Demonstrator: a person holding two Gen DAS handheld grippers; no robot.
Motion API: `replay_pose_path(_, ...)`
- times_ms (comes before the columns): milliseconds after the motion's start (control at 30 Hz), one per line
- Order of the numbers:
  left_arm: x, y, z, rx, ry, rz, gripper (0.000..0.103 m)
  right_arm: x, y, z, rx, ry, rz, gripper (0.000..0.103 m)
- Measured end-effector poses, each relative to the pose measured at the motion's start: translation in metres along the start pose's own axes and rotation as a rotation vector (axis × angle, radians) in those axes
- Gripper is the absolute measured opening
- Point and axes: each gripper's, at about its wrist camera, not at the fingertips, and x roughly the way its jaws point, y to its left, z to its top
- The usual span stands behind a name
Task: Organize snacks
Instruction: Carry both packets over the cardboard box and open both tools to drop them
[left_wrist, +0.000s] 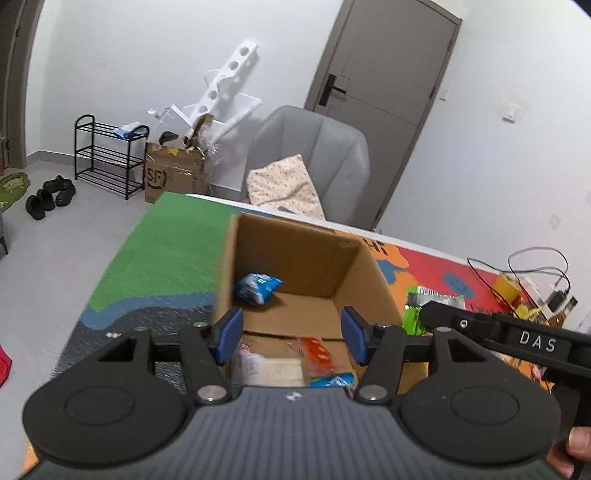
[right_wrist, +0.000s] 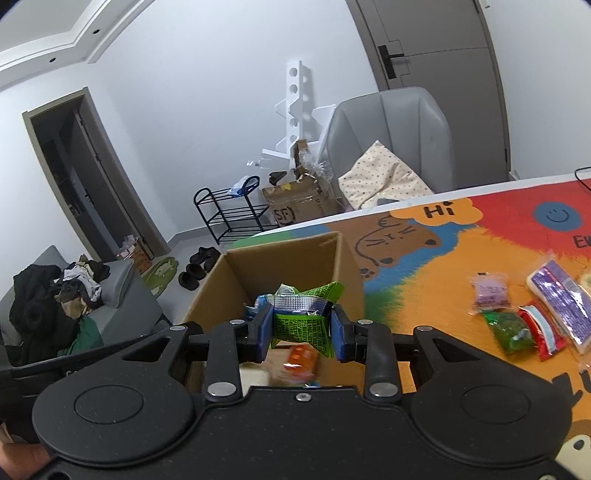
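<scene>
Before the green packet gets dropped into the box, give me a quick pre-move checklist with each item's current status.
1. Right gripper shut on the green packet: ok, pads press both sides.
2. Packet over the box opening: ok in the right wrist view; in the left wrist view it sits near the box's right wall, so depth is uncertain.
3. Left gripper clear of the drop: not ok, it hangs open over the box.
4. Room inside: ok, the blue packet and orange packet leave bare floor.
5. Box upright and open: ok.
6. Snacks left on the mat: ok, several lie to the right.
</scene>
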Motion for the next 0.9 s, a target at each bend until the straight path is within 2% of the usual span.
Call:
replay_pose_path(200,-0.005,0.016,0.004,-0.025,-0.001,0.021,0.058,0.008,0.012,0.002,-0.006,0.006,0.020,0.031)
replay_pose_path(300,-0.006,0.020,0.004,-0.031,0.000,0.029,0.061,0.008,0.015,0.004,0.003,-0.008,0.032,0.045)
replay_pose_path(333,-0.008,0.021,0.004,-0.033,-0.001,0.032,0.064,0.008,0.014,0.005,0.006,-0.009,0.030,0.056)
replay_pose_path(367,-0.009,0.021,0.004,-0.033,-0.003,0.035,0.065,0.007,0.014,0.005,0.009,-0.014,0.027,0.060)
replay_pose_path(433,-0.010,0.021,0.004,-0.033,-0.005,0.040,0.074,0.003,0.012,0.005,0.008,-0.023,0.019,0.060)
replay_pose_path(567,-0.011,0.017,0.003,-0.034,-0.009,0.035,0.085,-0.005,0.003,0.004,0.031,-0.024,0.006,0.060)
replay_pose_path(800,-0.009,0.003,-0.002,-0.019,0.007,0.016,0.088,-0.022,-0.013,-0.003,0.053,-0.025,-0.036,0.060)
replay_pose_path(900,-0.010,-0.003,-0.005,-0.009,0.012,0.007,0.091,-0.031,-0.021,-0.006,0.060,-0.028,-0.056,0.063)
